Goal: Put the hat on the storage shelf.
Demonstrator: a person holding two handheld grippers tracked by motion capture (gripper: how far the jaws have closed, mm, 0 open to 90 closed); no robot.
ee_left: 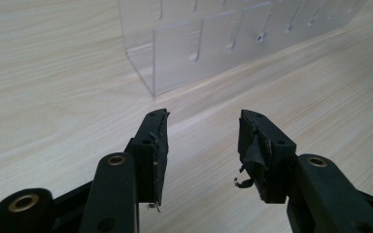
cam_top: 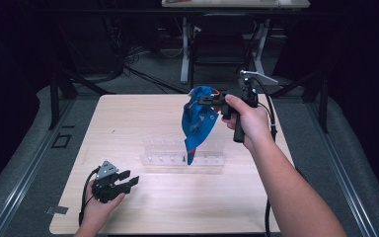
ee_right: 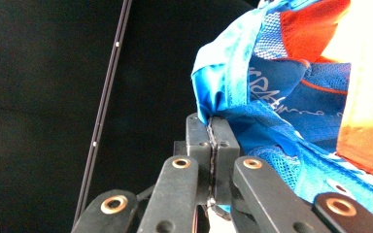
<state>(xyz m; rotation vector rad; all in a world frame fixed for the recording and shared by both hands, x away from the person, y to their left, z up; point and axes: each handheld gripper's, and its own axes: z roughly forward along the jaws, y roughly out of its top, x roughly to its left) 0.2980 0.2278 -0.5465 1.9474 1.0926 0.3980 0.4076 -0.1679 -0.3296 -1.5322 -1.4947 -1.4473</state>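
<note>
High view, nearest the person: the left gripper [cam_top: 123,181] is held low over the bench [cam_top: 128,123] at its near left corner, jaws spread wide with nothing between them. In the left gripper view the worn pads [ee_left: 159,145] are seen well apart, aimed at the near end of the clear rack [ee_left: 194,53].

Farther out, the rack [cam_top: 182,157] is seen standing across the middle of the bench. A blue cloth [cam_top: 197,123] is hung above it, its lowest tip reaching down to the rack's slots; whether the tip is touching cannot be told.

Farthest, the right gripper [cam_top: 212,100] is held raised over the far half of the bench. In the right gripper view its jaws are seen fully closed on a thin edge of the cloth [ee_right: 281,97].

Risks, as judged:
- Only a narrow hem is pinched; the cloth could slip free under its own weight.
- The hanging tip could snag in a slot, so the light rack could be dragged or tipped if the cloth is moved sideways.
</note>
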